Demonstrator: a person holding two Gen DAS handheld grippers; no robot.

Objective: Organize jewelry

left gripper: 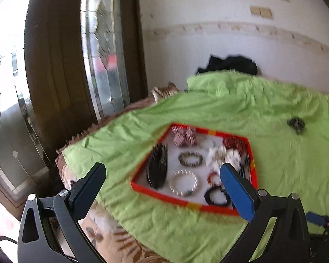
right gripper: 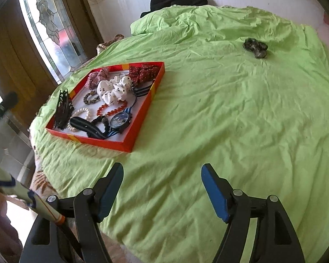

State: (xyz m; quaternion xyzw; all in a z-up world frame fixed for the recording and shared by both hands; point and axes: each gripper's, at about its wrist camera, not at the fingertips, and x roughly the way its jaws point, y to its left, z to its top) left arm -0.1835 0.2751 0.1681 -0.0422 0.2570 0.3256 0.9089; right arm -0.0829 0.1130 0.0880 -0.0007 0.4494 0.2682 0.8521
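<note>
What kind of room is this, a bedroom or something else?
Most likely a bedroom at home. A rumpled green sheet covers what looks like a bed set against a white wall, and a door with leaded glass stands beside it.

A shallow orange-red cardboard tray (right gripper: 142, 118) with yellow corner bands and a white floor lies flat on the green sheet, at 10 o'clock in the right wrist view. Inside it: a black toothed hair clip (right gripper: 63, 111) against the 9 o'clock wall; a white pearl bracelet (right gripper: 83, 114) beside it; a brown-gold beaded bracelet (right gripper: 91, 97) above that; a red-orange beaded bracelet (right gripper: 111, 108) near the centre; a white dotted fabric scrunchie (right gripper: 114, 89) toward 12 o'clock; a red-white checked scrunchie (right gripper: 97, 77) and a dark red dotted scrunchie (right gripper: 143, 73) along the far wall; a blue-faced wristwatch with striped strap (right gripper: 120, 120) at 5 o'clock. A dark mottled scrunchie (right gripper: 255, 47) lies apart on the sheet, at 2 o'clock.
</note>
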